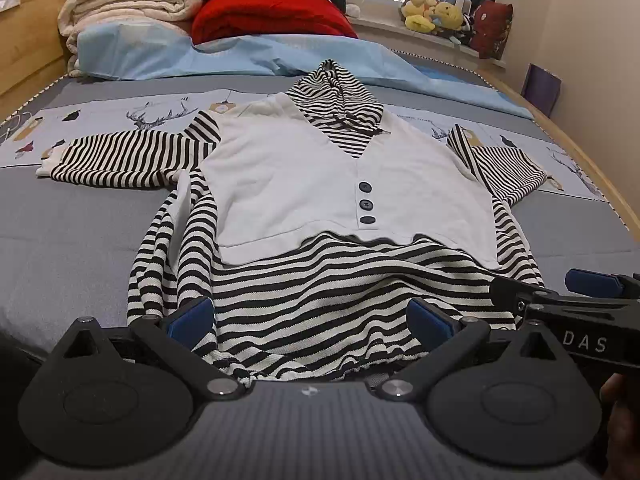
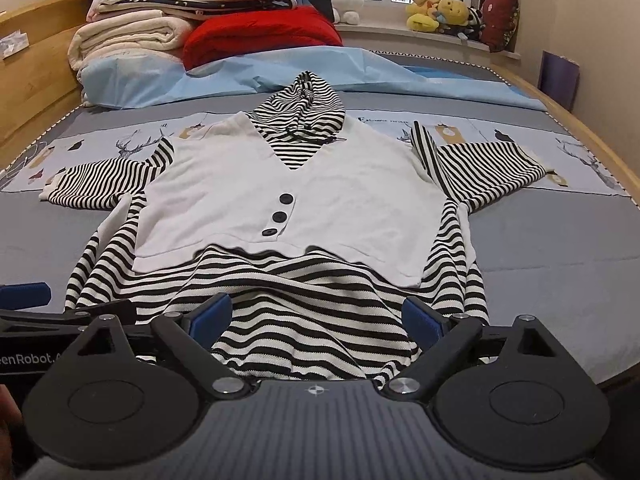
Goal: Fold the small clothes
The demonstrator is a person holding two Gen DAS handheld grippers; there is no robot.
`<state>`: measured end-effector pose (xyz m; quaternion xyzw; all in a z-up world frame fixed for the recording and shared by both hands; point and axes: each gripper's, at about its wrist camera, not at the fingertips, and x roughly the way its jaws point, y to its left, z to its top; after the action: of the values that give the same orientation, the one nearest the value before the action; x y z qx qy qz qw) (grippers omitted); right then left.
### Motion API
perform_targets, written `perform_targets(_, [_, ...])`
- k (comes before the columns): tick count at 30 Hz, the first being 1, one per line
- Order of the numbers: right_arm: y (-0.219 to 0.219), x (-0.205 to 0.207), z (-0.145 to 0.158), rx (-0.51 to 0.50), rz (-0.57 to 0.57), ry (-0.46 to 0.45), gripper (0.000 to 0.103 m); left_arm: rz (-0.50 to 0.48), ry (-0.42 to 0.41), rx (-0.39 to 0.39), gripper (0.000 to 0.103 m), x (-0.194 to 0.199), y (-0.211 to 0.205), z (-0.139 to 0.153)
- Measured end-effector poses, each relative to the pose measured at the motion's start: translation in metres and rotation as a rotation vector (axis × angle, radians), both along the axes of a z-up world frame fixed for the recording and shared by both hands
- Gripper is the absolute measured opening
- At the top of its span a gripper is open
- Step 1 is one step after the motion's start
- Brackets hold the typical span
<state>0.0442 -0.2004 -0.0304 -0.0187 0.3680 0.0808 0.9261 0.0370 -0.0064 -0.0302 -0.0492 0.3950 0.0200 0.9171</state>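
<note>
A small hooded top (image 1: 300,184) lies face up on the bed, with a white buttoned front and black-and-white striped sleeves, hood (image 1: 336,100) and lower part. My left gripper (image 1: 310,316) is open at the left part of the striped hem, with fabric lying between its blue pads. In the right wrist view the top (image 2: 280,184) is seen the same way, and my right gripper (image 2: 316,316) is open over the right part of the hem. The two grippers are side by side; one of the right one's pads (image 1: 592,283) shows in the left view.
Folded cream blankets (image 1: 132,4), a red quilt (image 1: 268,16) and a light blue sheet (image 1: 240,56) lie beyond the hood. Plush toys (image 1: 432,12) sit on the window sill. A wooden bed rail (image 1: 592,168) runs along the right. Grey bedding (image 1: 80,232) flanks the top.
</note>
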Motion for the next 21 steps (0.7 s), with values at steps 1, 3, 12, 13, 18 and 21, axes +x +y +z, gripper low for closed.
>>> perform_targets(1, [0.0004, -0.0003, 0.0001, -0.003, 0.002, -0.001, 0.092, 0.000, 0.001, -0.001, 0.102, 0.0001, 0.0003, 0.0002])
perform_targets(3, [0.0003, -0.0011, 0.0006, -0.005, 0.003, -0.002, 0.091, 0.001, 0.003, -0.001, 0.102, -0.0003, 0.0001, 0.0007])
perform_targets(12, [0.0012, -0.0003, 0.0007, -0.006, 0.002, 0.005, 0.091, 0.000, 0.006, 0.000, 0.102, 0.0000, 0.0004, 0.0006])
perform_targets(13, [0.0011, -0.0003, 0.0006, -0.006, 0.002, 0.005, 0.091, 0.000, 0.007, 0.000, 0.102, 0.0000, 0.0004, 0.0005])
perform_targets(18, [0.0009, 0.0000, -0.0003, -0.007, 0.001, 0.008, 0.091, -0.001, 0.007, 0.000, 0.102, 0.0000, 0.0002, 0.0005])
perform_targets(21, [0.0005, 0.0001, -0.0003, -0.006, 0.001, 0.010, 0.091, -0.001, 0.007, 0.000, 0.102, 0.0000, 0.0001, 0.0006])
